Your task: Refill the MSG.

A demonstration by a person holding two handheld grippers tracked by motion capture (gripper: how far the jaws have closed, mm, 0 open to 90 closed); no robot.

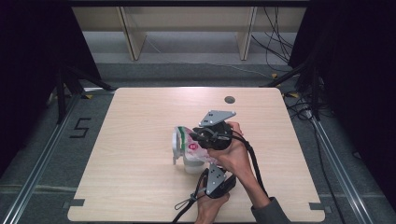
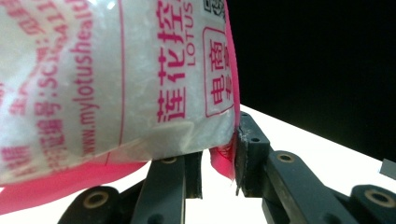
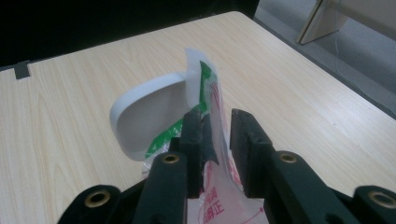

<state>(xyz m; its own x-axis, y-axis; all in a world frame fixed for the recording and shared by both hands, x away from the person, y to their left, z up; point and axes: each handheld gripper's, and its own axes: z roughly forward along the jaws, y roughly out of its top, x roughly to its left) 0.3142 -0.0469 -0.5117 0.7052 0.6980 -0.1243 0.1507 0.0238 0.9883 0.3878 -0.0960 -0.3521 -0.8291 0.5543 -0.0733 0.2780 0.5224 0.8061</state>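
Resting in the white cup [image 3: 140, 116], plastic bag [image 2: 116, 79] pinched by left gripper [image 2: 219, 158]; right gripper [image 3: 217, 140] slack around it.

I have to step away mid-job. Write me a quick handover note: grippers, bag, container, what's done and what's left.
Left gripper: shut on the bag, pinching its pink lower edge.
Right gripper: open; the bag's top edge stands between its fingers, with a gap on one side.
Bag sits over the white container mid-table.
Done: bag brought to the container and held up.
Left: probably regrip the top, then open or empty the bag; I can't tell if it is open.
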